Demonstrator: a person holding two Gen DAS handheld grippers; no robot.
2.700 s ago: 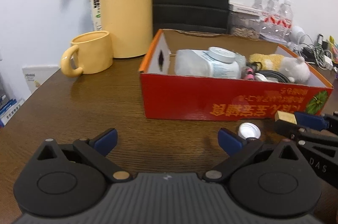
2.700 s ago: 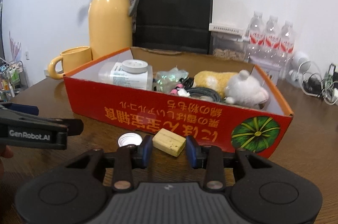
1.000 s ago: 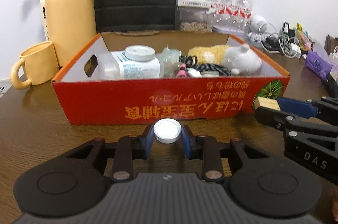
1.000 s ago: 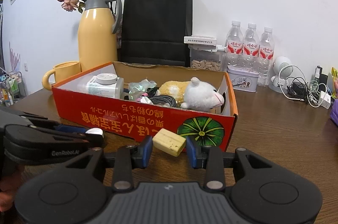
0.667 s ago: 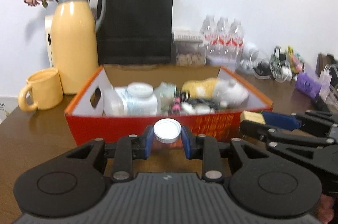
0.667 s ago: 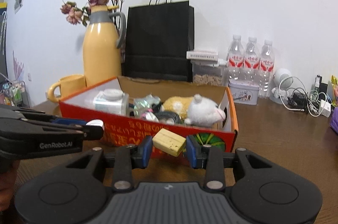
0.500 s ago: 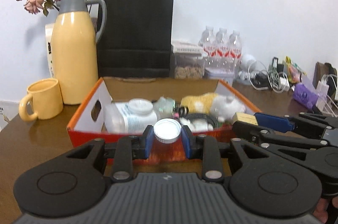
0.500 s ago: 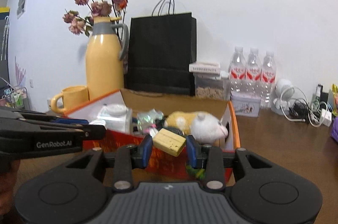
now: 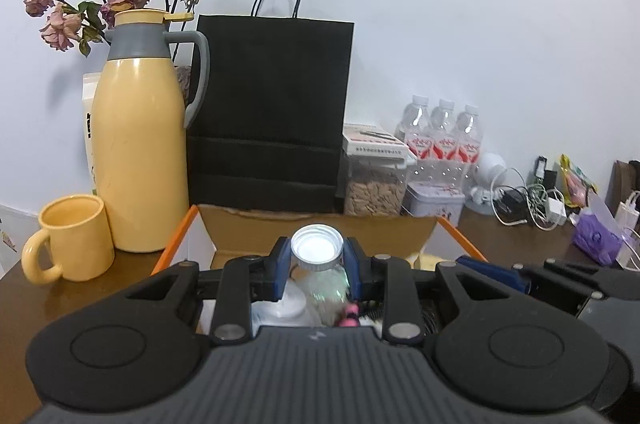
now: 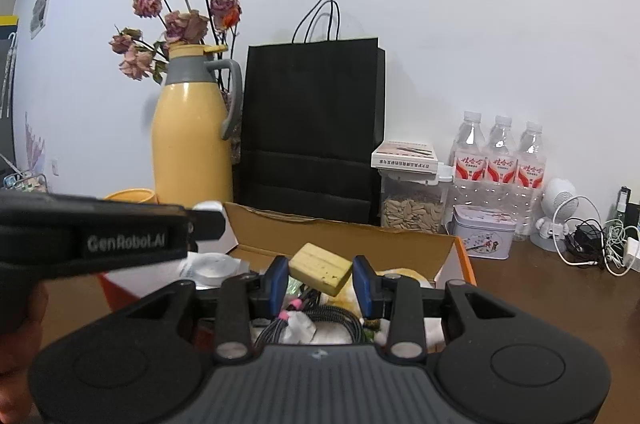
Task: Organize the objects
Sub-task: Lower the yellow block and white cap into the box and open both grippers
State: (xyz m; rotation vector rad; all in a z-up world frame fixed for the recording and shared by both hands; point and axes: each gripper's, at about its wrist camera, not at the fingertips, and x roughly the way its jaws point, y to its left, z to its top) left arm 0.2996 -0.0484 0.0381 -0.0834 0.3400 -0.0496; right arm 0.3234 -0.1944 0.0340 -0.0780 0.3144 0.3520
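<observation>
My left gripper [image 9: 317, 266] is shut on a white bottle cap [image 9: 317, 248] and holds it above the open orange cardboard box [image 9: 320, 224]. My right gripper [image 10: 321, 278] is shut on a small yellow block [image 10: 320, 269] and holds it above the same box [image 10: 340, 236]. Inside the box lie a white jar [image 10: 210, 266], black cables [image 10: 320, 320] and a plush toy [image 10: 404, 274], mostly hidden by the grippers. The left gripper shows side-on at the left of the right wrist view [image 10: 204, 220].
Behind the box stand a yellow thermos [image 9: 140, 160] with dried flowers, a yellow mug [image 9: 70, 238], a black paper bag [image 9: 272, 112], a seed jar [image 9: 374, 190], a tin [image 10: 486, 236] and three water bottles [image 10: 500, 160]. Chargers and cables [image 9: 532, 200] lie at the right.
Both grippers have risen and moved forward over the box, each still holding its object. The box front wall has dropped out of sight below them.
</observation>
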